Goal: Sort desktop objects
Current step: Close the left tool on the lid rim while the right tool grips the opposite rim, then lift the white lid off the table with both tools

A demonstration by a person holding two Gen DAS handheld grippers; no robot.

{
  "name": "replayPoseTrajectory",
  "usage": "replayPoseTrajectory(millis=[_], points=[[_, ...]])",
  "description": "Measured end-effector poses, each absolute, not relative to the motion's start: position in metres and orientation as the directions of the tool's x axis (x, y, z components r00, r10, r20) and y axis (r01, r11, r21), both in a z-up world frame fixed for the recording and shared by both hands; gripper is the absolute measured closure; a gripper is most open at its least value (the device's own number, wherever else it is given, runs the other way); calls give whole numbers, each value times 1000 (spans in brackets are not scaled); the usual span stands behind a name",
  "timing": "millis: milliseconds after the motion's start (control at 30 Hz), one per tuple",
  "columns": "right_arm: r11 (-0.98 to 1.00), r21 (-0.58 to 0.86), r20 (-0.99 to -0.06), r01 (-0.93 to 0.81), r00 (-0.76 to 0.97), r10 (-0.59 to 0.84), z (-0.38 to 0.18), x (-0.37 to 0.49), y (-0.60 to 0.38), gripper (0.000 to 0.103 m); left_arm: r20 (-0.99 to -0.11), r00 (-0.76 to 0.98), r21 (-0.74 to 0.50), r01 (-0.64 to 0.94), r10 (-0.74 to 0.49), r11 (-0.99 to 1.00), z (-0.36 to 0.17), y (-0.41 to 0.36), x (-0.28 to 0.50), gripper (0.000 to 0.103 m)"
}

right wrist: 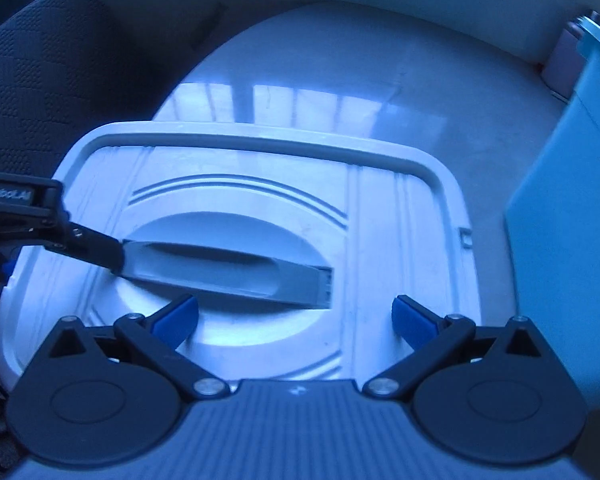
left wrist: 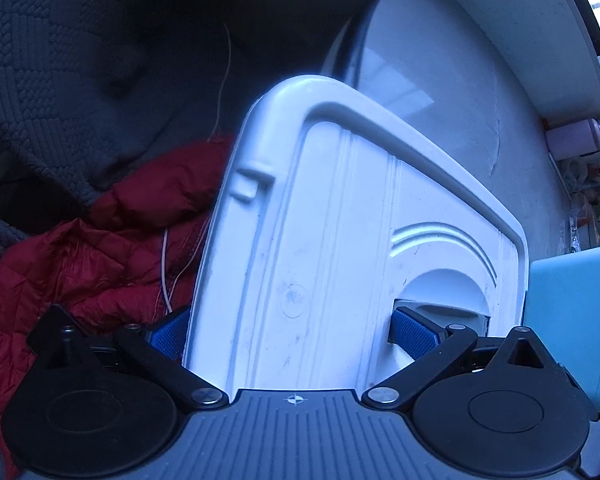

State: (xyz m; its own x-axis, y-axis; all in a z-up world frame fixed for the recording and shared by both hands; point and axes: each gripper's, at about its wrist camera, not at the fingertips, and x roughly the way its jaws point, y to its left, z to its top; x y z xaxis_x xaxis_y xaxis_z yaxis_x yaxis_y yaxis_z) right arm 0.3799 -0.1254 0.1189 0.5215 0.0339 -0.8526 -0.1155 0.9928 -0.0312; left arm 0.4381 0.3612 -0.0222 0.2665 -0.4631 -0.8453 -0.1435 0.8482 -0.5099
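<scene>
A white plastic box lid [left wrist: 340, 240] with a grey fold-down handle [right wrist: 228, 272] fills both views. My left gripper [left wrist: 296, 332] straddles the lid's edge: one blue pad [left wrist: 172, 334] is outside the rim, the other [left wrist: 414, 336] is in the handle recess, so it grips the lid. In the right wrist view the left gripper's finger [right wrist: 96, 252] reaches the handle's left end. My right gripper [right wrist: 296, 320] is open and empty just above the lid, near the handle.
The lid is over a white tabletop [right wrist: 340, 80]. A light blue box [right wrist: 568, 240] stands at the right. A red jacket [left wrist: 100, 248] and a dark grey chair back [left wrist: 60, 80] are at the left. A pink flask [left wrist: 580, 136] stands far right.
</scene>
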Motion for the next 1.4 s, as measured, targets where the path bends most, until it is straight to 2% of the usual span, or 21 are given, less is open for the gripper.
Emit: replayPoseTrajectory(millis=[233, 567, 867, 1400], points=[[987, 14, -867, -158, 490, 91, 126, 384, -119, 0, -846, 278, -502, -127, -455, 856, -20, 373, 438, 0], [997, 81, -907, -9, 415, 77, 130, 406, -187, 0, -854, 278, -484, -111, -440, 868, -13, 376, 442, 0], [989, 126, -921, -77, 362, 146, 122, 414, -192, 0, -833, 288, -511, -74, -473, 856, -28, 384, 448, 0], [970, 239, -920, -53, 308, 244, 121, 421, -204, 0, -810, 275, -536, 12, -518, 844, -36, 394, 458, 0]])
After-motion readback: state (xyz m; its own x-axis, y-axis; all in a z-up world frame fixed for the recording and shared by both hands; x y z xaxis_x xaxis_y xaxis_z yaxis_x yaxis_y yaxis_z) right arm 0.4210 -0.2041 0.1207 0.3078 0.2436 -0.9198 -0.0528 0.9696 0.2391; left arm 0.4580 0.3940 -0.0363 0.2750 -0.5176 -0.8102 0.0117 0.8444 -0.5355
